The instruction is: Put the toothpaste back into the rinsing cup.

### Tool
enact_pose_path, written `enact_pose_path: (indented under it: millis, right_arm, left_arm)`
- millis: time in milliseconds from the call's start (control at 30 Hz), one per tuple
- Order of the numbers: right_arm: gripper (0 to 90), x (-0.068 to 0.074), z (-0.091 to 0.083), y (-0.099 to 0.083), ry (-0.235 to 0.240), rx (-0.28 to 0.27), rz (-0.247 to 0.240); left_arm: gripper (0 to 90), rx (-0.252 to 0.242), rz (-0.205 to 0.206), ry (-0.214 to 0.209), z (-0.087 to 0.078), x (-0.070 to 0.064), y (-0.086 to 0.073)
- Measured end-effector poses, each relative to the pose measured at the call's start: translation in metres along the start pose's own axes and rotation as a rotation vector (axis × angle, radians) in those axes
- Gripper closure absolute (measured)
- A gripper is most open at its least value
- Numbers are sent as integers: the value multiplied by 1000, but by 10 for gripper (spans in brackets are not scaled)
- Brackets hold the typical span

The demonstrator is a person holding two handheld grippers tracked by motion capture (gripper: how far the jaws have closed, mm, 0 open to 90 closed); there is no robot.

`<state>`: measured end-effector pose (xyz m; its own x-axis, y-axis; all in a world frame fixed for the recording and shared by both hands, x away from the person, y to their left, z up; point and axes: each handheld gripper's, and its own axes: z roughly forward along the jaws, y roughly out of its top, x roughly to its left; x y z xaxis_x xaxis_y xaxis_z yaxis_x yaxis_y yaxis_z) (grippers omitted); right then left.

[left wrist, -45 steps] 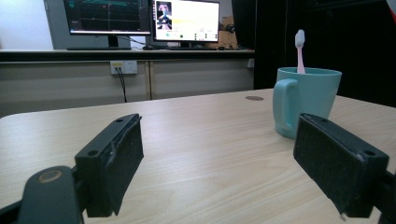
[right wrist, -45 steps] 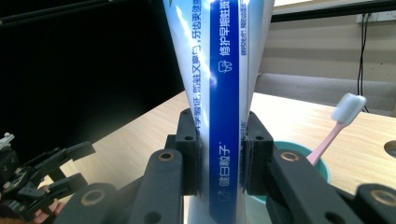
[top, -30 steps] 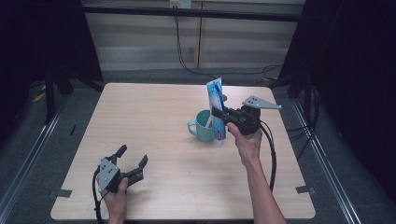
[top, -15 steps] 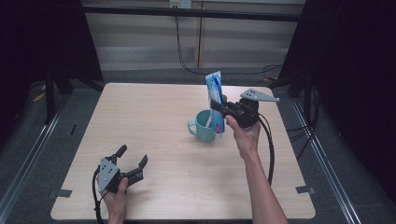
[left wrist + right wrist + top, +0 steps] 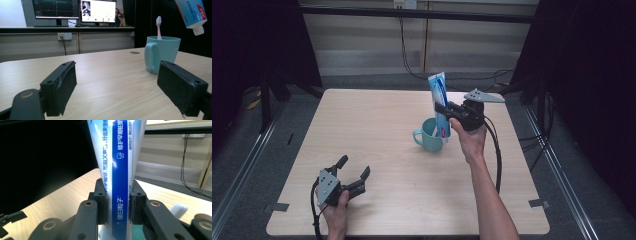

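A teal mug (image 5: 430,135) (image 5: 162,53) stands right of the table's middle with a pink toothbrush (image 5: 158,26) upright in it. My right gripper (image 5: 444,111) (image 5: 117,203) is shut on a blue and white toothpaste tube (image 5: 439,102) (image 5: 120,167) (image 5: 192,13). The tube hangs cap down just above the mug's right rim. My left gripper (image 5: 353,172) (image 5: 125,90) rests near the table's front left corner, open, with nothing between its jaws, facing the mug.
The light wooden table (image 5: 377,125) has bare room at its left and far side. Dark frame posts and cables (image 5: 412,55) stand beyond its far edge. Monitors (image 5: 97,11) sit on a bench in the background of the left gripper view.
My right gripper has carried the toothpaste tube slightly left and toward the far side, over the mug's rim. The left gripper has stayed put.
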<state>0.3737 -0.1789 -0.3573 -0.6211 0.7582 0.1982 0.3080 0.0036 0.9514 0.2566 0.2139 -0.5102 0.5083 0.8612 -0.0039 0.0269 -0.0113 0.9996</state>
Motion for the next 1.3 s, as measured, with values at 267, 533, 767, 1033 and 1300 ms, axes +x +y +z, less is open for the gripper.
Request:
enact_pose_path:
  millis: [267,533,767,1033,1300]
  right_arm:
    - [726,-4,12,0,7,7,-8]
    - [724,-6,21,3,3,11,-11]
    - [722,-12,30,1,-7,27,-8]
    - [720,-20,35,3,-15,23,12]
    - [716,-23,46,3,-31,36,6]
  left_arm:
    - [159,0,-7,-3,0,0,0]
    - [159,-8,-14,-1,0,-1,0]
    - [159,-10,-10,0,0,-1,0]
    - [159,-9,-9,-5,0,-1,0]
    - [159,-10,-3,-4,0,0,0]
